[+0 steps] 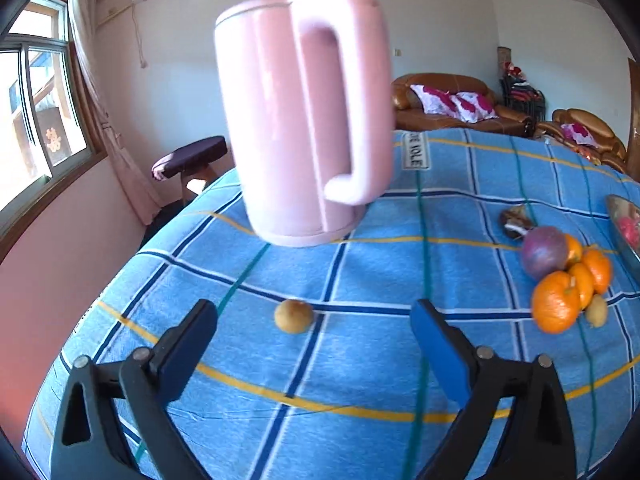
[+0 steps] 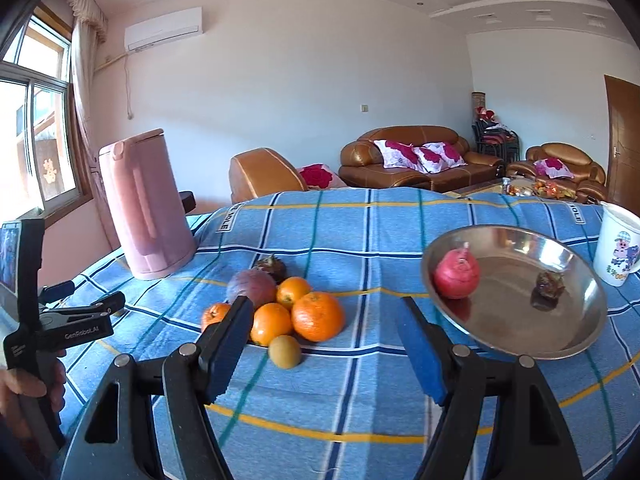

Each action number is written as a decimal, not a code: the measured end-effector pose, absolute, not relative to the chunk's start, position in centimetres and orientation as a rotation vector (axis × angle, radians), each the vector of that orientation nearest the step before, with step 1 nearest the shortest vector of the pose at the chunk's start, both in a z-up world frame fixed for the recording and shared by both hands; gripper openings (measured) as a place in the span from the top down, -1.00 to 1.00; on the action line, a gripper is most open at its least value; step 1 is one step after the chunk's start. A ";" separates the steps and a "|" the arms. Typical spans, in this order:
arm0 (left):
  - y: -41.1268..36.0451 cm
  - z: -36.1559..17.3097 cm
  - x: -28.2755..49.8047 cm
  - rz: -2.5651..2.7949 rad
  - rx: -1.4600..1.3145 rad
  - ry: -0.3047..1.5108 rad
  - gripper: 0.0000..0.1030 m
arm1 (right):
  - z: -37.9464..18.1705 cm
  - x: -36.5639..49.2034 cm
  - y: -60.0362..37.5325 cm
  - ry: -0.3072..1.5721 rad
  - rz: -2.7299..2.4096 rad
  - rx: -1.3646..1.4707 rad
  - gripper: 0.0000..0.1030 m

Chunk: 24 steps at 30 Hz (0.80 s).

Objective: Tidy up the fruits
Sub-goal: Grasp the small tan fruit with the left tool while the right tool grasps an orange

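Four oranges (image 2: 317, 316), two kiwis (image 2: 284, 351), one purple fruit (image 2: 251, 287) clustered at 9 o'clock of steel plate (image 2: 584, 280); both tools (image 2: 326, 330) (image 1: 314, 316) apart, empty. Left tool read "GenRobot.AI".

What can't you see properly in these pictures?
- Metal bowl: left wrist view, cut off by the right edge.
- Oranges: right wrist view, one is partly hidden behind the right gripper finger, so the count is unsure.
- Dark fruit: right wrist view, half hidden behind the pile.
- Pink kettle: left wrist view, blurred.
- Person's hand: right wrist view, cut off by the left edge.
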State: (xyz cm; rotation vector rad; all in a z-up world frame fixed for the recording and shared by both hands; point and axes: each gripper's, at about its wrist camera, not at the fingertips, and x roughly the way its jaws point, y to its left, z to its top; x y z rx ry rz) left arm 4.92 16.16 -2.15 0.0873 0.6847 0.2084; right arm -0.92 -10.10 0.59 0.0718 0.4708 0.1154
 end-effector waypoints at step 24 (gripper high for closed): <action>22.5 -5.6 9.5 0.071 -0.168 0.873 0.42 | -0.2 1.7 -4.9 0.554 0.231 0.030 -0.44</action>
